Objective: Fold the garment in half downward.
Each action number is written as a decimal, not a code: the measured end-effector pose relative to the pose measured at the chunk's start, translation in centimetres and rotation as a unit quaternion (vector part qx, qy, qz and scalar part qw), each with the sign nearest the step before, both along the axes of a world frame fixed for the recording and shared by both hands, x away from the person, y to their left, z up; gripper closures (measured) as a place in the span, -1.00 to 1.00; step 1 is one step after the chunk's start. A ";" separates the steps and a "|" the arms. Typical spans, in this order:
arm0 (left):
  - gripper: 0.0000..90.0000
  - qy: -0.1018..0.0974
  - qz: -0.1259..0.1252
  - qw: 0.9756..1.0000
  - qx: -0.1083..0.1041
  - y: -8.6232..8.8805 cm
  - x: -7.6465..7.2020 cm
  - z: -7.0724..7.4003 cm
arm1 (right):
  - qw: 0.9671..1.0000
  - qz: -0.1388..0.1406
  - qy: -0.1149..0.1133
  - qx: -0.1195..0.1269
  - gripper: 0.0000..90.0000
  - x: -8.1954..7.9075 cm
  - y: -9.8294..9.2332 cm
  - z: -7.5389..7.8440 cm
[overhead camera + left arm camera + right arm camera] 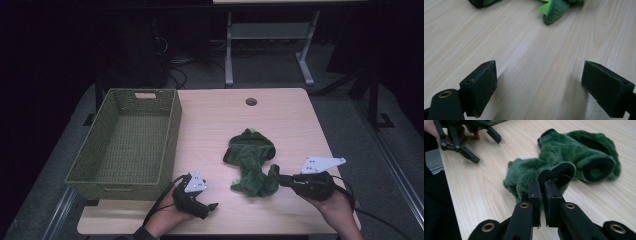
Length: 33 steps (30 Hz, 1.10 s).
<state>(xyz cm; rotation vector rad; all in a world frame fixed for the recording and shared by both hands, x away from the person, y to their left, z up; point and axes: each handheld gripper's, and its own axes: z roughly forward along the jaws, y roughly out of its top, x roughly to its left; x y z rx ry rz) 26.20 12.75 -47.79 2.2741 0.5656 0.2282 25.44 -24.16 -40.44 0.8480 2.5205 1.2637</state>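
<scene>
A fuzzy green plush garment [251, 159] with black cuffs lies crumpled at the middle of the wooden table [292, 122]. My right gripper [281, 180] reaches in from the right and is shut on a black-edged cuff at the garment's near end. In the right gripper view the jaws [542, 186] pinch that cuff, with the rest of the garment [579, 155] beyond. My left gripper [204, 192] rests at the near left with its jaws wide open. In the left gripper view they [539, 75] frame bare wood, and a green tip of the garment [554, 11] lies farther off.
A deep green wicker basket [170, 135] stands on the left part of the table, beside my left gripper. A round cable hole [251, 101] sits near the far edge. The left gripper [469, 142] and a hand appear across the wood in the right gripper view.
</scene>
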 end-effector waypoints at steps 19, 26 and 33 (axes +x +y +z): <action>-0.72 0.000 0.001 1.000 0.000 0.0 0.0 0.0 | 0.998 0.051 -0.017 0.020 0.74 2.5 4.7 1.2; -0.72 -0.001 -0.001 1.000 0.001 0.0 0.0 0.0 | 0.999 0.044 0.008 0.015 1.00 4.3 5.3 0.0; -0.72 -0.002 -0.002 1.000 0.003 0.0 0.0 0.0 | 0.997 0.048 0.057 -0.015 1.00 5.9 6.9 -3.0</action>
